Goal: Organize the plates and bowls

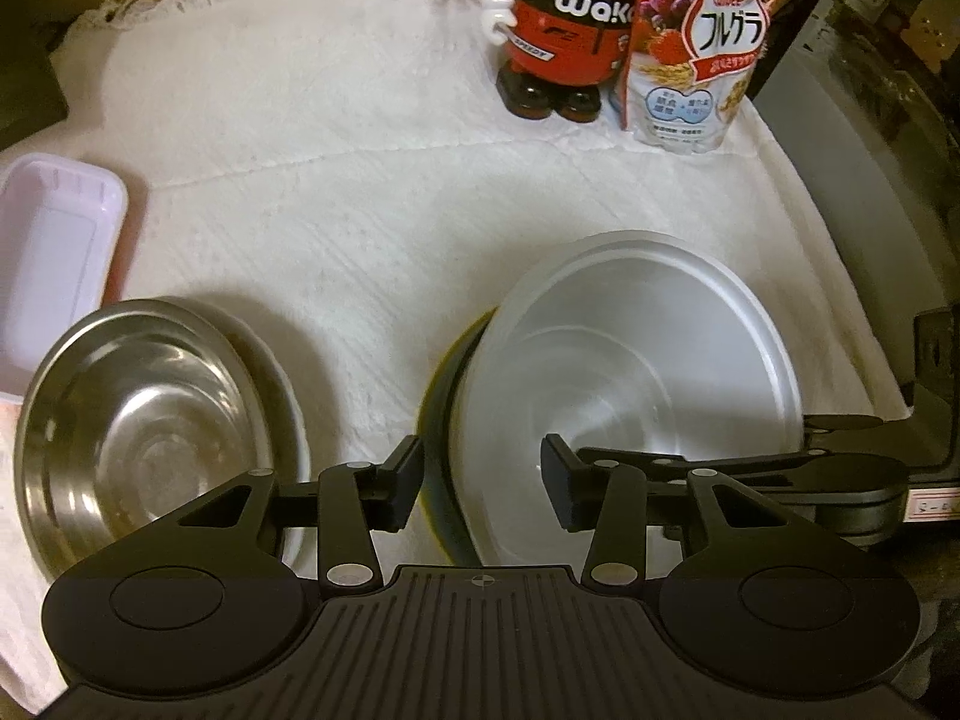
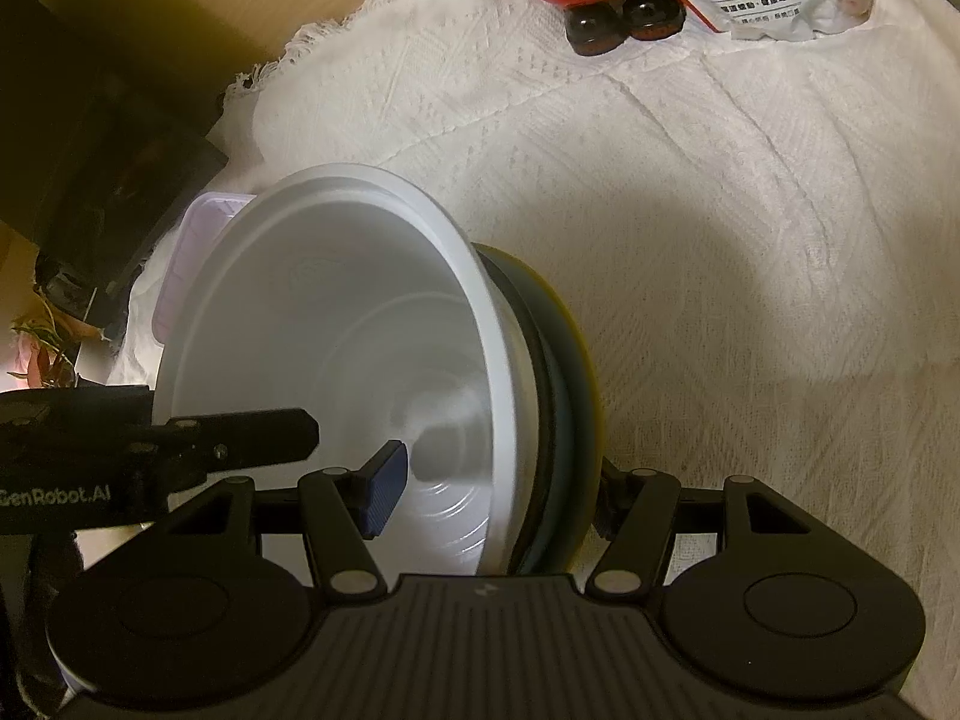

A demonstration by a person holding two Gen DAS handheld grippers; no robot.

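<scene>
White bowl [image 2: 336, 360] between right tool [image 2: 492, 492] fingers

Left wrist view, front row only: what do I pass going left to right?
Pale pink rectangular plastic tray → shiny stainless steel bowl sitting on a white plate → large white plastic bowl, tilted, stacked in a dark yellow-rimmed dish.

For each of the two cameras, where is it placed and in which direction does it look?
Left wrist: sits on the left tool, looks forward over the white cloth at the white bowl and steel bowl; its own open fingers and the right tool's finger show.
Right wrist: sits on the right tool, straddling the white bowl's rim; the left tool's finger shows.
Shared: white bowl, red figure, cereal bag.
</scene>
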